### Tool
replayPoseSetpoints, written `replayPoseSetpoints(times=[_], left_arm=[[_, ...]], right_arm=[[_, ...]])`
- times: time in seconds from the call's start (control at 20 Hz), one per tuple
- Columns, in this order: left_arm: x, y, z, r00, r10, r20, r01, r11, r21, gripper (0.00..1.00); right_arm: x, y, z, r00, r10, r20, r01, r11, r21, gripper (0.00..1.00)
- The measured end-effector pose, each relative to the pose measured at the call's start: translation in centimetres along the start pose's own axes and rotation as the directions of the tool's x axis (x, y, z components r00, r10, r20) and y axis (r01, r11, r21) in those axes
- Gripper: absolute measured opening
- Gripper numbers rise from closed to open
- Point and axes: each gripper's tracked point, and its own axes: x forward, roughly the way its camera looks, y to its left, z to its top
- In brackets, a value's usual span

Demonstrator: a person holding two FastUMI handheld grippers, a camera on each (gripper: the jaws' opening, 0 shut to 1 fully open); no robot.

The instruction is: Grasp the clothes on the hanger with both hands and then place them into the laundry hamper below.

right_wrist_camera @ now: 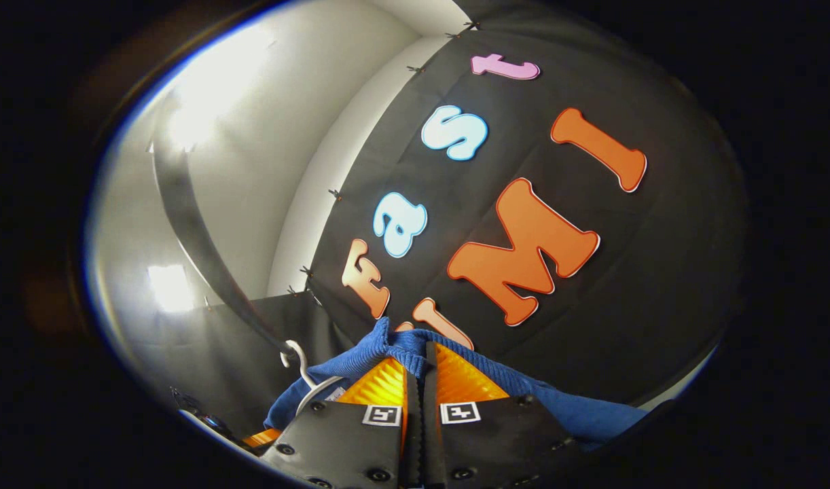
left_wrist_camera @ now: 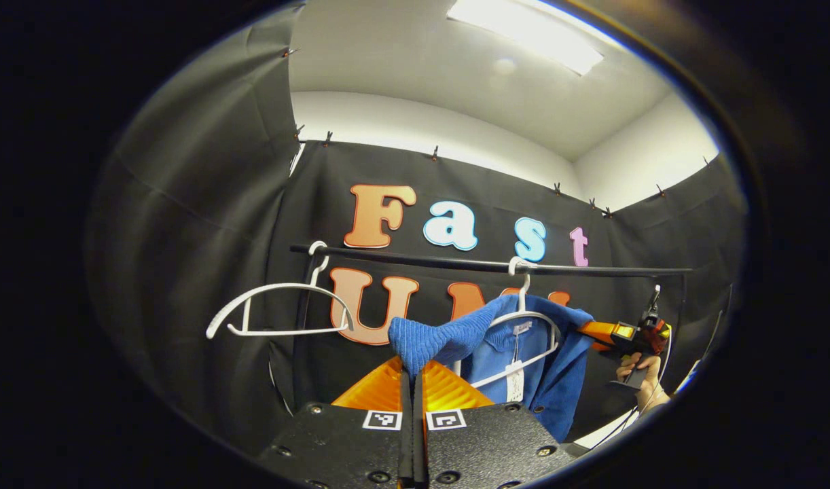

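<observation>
A blue corduroy shirt (left_wrist_camera: 557, 380) hangs from a white hanger (left_wrist_camera: 527, 324) on the black rail (left_wrist_camera: 456, 261). My left gripper (left_wrist_camera: 412, 372) is shut on the shirt's left shoulder, which is pulled off the hanger toward me. My right gripper (left_wrist_camera: 595, 333), held by a hand (left_wrist_camera: 636, 372), pinches the shirt's right shoulder. In the right gripper view the right gripper (right_wrist_camera: 415, 363) is shut on a fold of the blue shirt (right_wrist_camera: 388, 346), with the hanger's white hook (right_wrist_camera: 296, 360) just left of it. The hamper is out of sight.
An empty white hanger (left_wrist_camera: 279, 309) hangs at the left end of the rail. Black cloth walls close in behind and on both sides. The rail (right_wrist_camera: 197, 231) curves overhead in the right gripper view.
</observation>
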Motion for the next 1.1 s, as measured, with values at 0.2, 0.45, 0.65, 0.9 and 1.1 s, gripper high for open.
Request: replayPoseSetpoints(times=[0.2, 0.45, 0.65, 0.9, 1.1], left_arm=[[1.1, 1.9, 0.8, 1.0, 0.026, 0.016, -0.026, 1.0, -0.014, 0.0], [3.4, 4.5, 0.9, 0.997, 0.072, 0.005, -0.072, 0.997, 0.016, 0.0], [4.5, 5.1, -0.8, 0.999, 0.046, -0.025, -0.046, 0.999, -0.008, 0.0], [5.1, 4.9, -3.3, 0.997, 0.014, -0.072, -0.016, 0.999, -0.039, 0.0], [5.3, 5.4, -5.6, 0.994, 0.017, -0.106, -0.02, 0.999, -0.026, 0.0]], right_arm=[[1.1, -0.7, 0.2, 1.0, -0.014, -0.004, 0.014, 0.997, 0.077, 0.07], [2.4, -1.8, 0.5, 0.999, -0.044, 0.002, 0.043, 0.994, 0.104, 0.07], [2.3, -2.8, 0.7, 0.998, -0.068, -0.003, 0.068, 0.994, 0.089, 0.07], [2.2, -5.2, 0.2, 0.988, -0.147, -0.051, 0.149, 0.988, 0.034, 0.07], [1.9, -7.5, -1.2, 0.977, -0.199, -0.074, 0.201, 0.98, 0.016, 0.07]])
